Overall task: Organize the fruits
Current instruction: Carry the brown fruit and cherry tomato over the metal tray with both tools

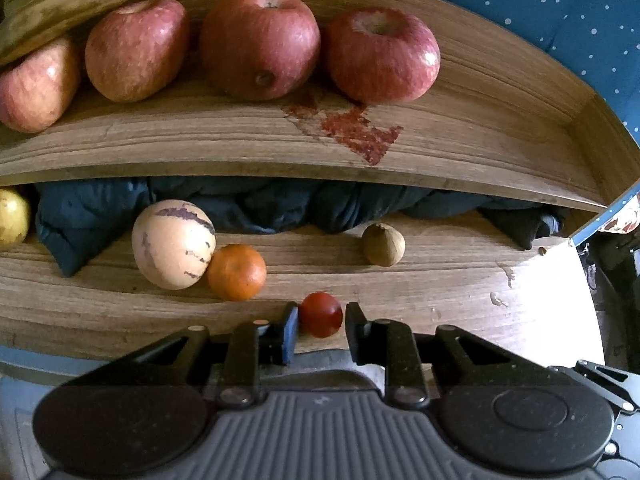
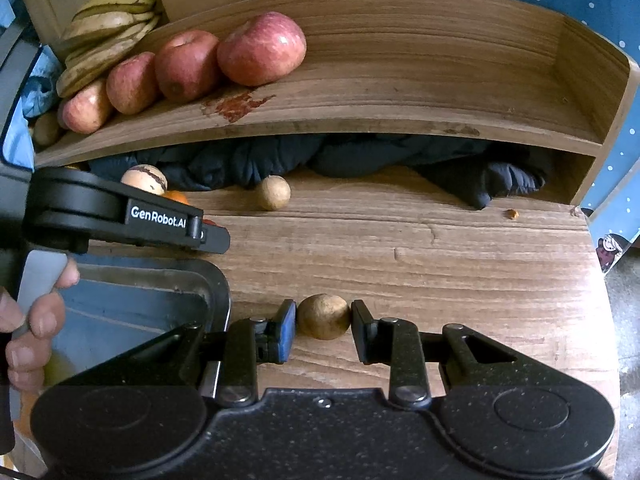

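My left gripper (image 1: 321, 314) is shut on a small red tomato-like fruit (image 1: 321, 316), low over the wooden table (image 1: 440, 280). My right gripper (image 2: 323, 316) is shut on a small round brown fruit (image 2: 324, 318) just above the same table, beside a metal tray (image 2: 152, 292). Loose on the table lie a striped cream melon (image 1: 173, 244), a mandarin (image 1: 237, 272) touching it, and another brown fruit (image 1: 383, 245). Several red apples (image 1: 260, 42) sit in a row on the upper wooden shelf (image 1: 480, 120).
A dark blue cloth (image 1: 240, 208) is bunched under the shelf at the back of the table. Mottled bananas (image 2: 108, 28) lie at the shelf's left end. A yellow fruit (image 1: 12, 218) shows at the far left. A hand (image 2: 36, 320) grips the other tool over the tray.
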The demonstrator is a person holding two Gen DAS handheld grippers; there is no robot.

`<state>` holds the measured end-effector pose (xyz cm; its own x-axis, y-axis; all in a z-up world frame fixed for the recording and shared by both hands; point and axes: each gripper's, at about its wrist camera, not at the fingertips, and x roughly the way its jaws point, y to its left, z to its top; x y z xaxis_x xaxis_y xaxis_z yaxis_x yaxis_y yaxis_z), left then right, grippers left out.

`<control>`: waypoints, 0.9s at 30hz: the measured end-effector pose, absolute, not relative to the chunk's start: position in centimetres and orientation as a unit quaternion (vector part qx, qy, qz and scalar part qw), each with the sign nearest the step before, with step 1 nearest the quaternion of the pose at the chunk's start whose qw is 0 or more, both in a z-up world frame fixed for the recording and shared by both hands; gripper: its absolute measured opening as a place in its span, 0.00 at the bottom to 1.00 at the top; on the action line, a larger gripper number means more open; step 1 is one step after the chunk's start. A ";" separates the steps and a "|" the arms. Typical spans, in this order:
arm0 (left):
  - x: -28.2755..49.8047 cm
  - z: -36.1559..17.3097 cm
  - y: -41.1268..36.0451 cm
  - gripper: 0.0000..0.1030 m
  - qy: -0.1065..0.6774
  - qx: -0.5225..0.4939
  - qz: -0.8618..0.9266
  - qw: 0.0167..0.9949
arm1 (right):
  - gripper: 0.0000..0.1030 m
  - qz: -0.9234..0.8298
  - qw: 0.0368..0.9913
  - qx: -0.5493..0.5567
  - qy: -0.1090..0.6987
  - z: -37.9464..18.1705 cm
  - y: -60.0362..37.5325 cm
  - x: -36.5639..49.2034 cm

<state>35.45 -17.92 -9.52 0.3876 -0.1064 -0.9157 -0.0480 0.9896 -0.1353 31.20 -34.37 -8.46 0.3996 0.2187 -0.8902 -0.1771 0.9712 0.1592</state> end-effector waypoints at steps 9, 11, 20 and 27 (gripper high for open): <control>34.8 -8.8 -18.3 0.24 0.547 -0.066 -0.037 0.834 | 0.30 0.121 0.838 0.021 0.532 -8.3 -34.2 31.1; 34.5 -8.4 -18.4 0.24 0.544 -0.066 -0.044 0.835 | 0.30 0.122 0.838 0.020 0.531 -8.1 -34.2 30.9; 32.6 -5.9 -17.6 0.24 0.533 -0.069 -0.074 0.840 | 0.30 0.130 0.846 0.014 0.517 -6.2 -33.3 30.1; 30.6 -4.7 -15.4 0.24 0.530 -0.070 -0.084 0.841 | 0.30 0.146 0.846 0.008 0.513 -4.9 -32.1 28.6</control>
<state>30.56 -15.38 -4.67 0.4233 -0.2146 -0.8802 0.0666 0.9763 -0.2060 28.59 -32.14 -4.92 0.4308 0.2543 -0.8659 -0.2389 0.9574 0.1624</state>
